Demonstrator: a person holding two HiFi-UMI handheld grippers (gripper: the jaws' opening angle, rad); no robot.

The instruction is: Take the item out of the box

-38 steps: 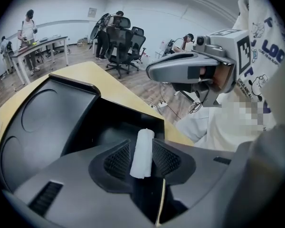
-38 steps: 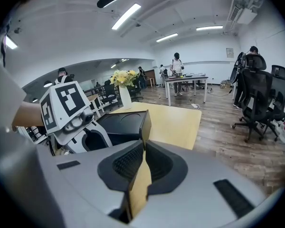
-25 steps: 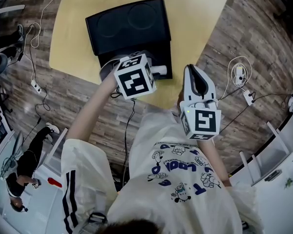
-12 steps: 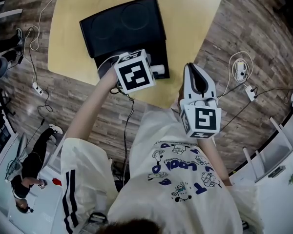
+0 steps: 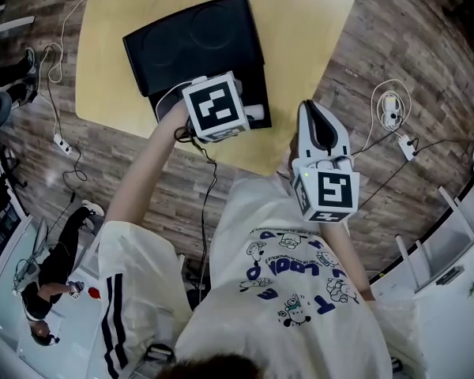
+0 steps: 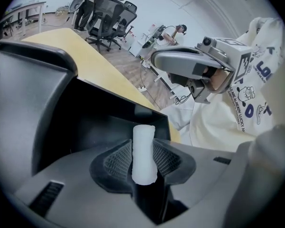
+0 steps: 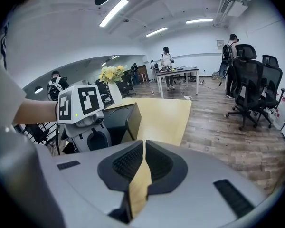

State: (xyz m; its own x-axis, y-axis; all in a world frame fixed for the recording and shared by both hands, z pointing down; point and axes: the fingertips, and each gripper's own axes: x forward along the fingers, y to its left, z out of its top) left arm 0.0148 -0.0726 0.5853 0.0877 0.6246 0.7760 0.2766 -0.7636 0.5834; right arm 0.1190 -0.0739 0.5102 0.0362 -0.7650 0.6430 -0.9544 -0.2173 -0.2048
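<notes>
Over plank flooring [image 5: 403,61], a yellow table [image 5: 300,22] bears a black box [image 5: 193,42].

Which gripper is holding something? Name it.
The left gripper: its fingers clamp a white cylinder at the black box. The right gripper is shut on nothing.

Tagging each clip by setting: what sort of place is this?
Probably an open-plan office or lab: mesh office chairs, a long desk with a person standing at it, strip lights overhead.
</notes>
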